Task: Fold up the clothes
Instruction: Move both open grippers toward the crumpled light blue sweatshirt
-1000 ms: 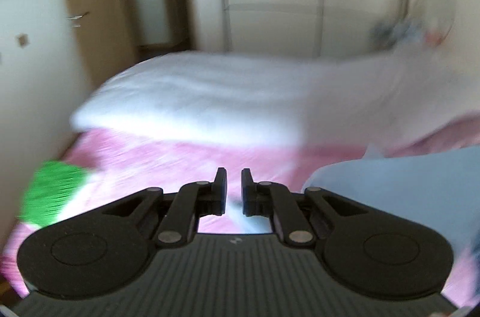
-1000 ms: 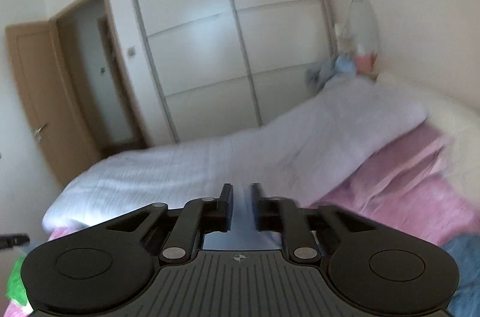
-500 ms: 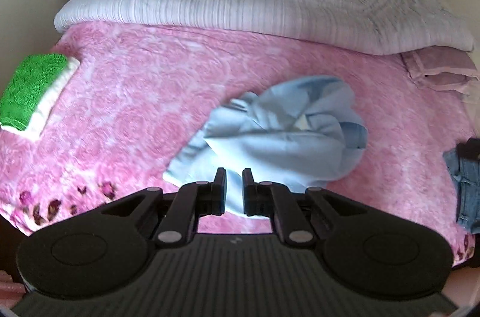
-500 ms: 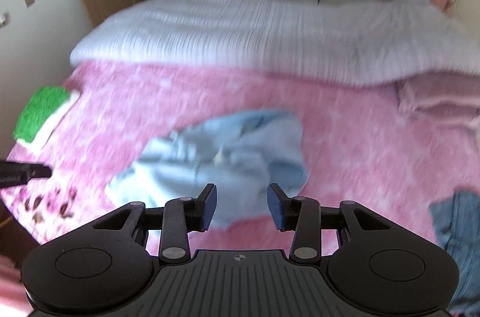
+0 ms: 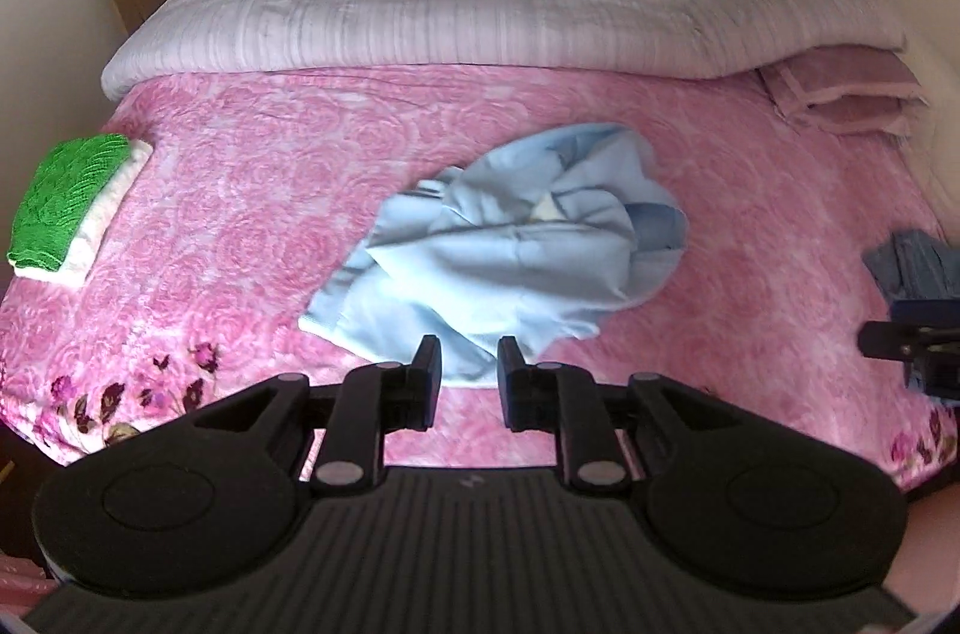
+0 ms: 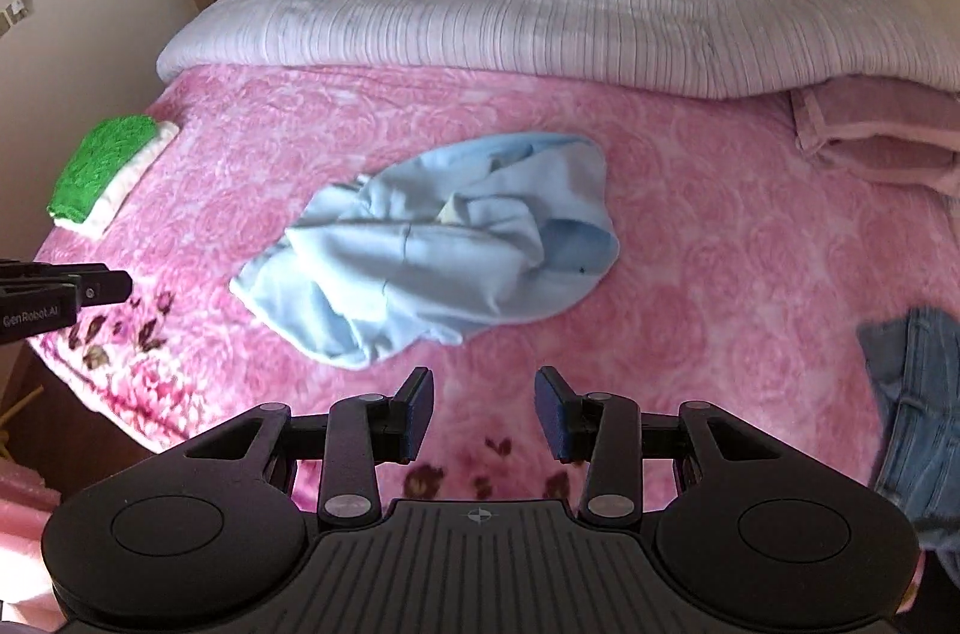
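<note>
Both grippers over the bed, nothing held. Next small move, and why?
Probably lower the left gripper, whose jaws are opening with nothing between them, onto the near edge of the crumpled blue shirt. The shirt lies bunched and unfolded on the pink blanket; the right gripper is open.

I see the crumpled blue denim garment (image 6: 918,412) cut off at my right edge; the white folded cloth (image 5: 102,226) lies mostly hidden beneath the green knitted one (image 5: 66,202).

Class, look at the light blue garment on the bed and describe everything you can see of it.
The light blue garment lies crumpled in a loose heap near the middle of the pink floral bedspread, unfolded. It looks like soft, plain woven cloth, bunched into overlapping folds, with a small pale label showing at the centre. One edge trails toward the near side of the bed. Only the bedspread touches it; no tongs hold it.
</note>
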### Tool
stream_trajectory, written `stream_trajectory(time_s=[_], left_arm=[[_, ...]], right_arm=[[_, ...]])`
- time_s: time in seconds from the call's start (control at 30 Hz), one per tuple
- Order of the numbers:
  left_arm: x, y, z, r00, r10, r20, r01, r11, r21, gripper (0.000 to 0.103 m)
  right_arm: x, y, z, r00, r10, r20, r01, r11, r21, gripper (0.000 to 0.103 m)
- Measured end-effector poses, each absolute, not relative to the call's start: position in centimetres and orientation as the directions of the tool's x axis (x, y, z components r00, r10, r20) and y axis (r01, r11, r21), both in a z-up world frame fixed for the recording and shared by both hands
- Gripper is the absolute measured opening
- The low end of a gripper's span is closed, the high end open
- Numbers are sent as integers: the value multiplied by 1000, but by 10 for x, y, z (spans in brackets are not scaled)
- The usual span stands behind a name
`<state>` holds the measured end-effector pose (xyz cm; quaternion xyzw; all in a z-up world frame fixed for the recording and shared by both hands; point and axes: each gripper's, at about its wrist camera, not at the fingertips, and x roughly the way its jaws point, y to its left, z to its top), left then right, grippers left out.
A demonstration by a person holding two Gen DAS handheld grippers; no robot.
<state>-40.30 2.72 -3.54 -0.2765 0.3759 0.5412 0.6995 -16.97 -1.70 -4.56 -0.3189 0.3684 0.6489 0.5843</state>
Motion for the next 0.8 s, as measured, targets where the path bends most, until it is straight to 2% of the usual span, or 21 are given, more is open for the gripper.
stream_trajectory(time_s=[0.5, 0.8], left_arm=[[-401, -66, -41, 109, 549, -829, -963, 265, 49, 21], [-415, -96, -37, 104, 565, -819, -968, 246, 46, 24]], right_arm=[[-177, -105, -59, -116, 493, -863, -993, -44, 109, 41], [-187, -133, -55, -114, 506, -855, -993, -54, 101, 41]])
